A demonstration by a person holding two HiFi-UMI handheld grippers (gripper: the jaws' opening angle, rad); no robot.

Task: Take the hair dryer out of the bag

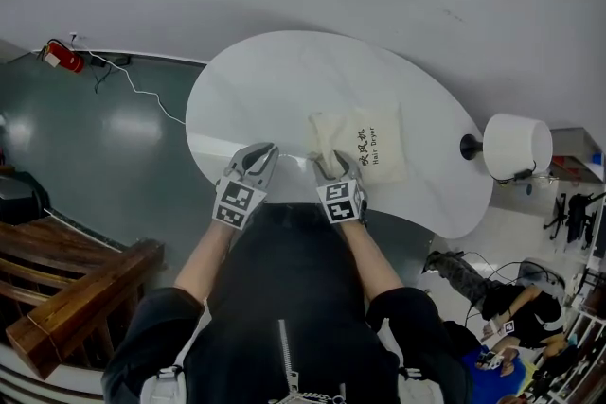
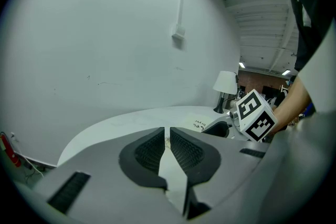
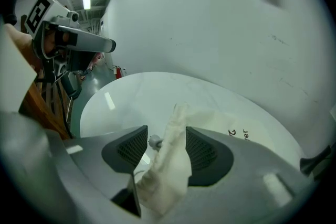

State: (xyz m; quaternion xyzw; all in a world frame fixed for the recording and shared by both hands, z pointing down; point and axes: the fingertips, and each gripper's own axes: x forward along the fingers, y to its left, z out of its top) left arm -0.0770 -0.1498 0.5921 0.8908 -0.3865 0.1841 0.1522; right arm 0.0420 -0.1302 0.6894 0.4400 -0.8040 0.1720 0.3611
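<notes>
Right fingers [image 3: 205, 152] astride bag [image 3: 170, 165] (left fingers [image 2: 149, 150] together)

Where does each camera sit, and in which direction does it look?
Head view: on the person's head, looking steeply down at the white table, cloth bag, left gripper, right gripper and forearms.
Left gripper view: on that gripper, looking along shut jaws across the table toward the wall; a forearm shows.
Right gripper view: on that gripper, looking along open jaws with bag cloth between.
Shared: all show the bag.
</notes>
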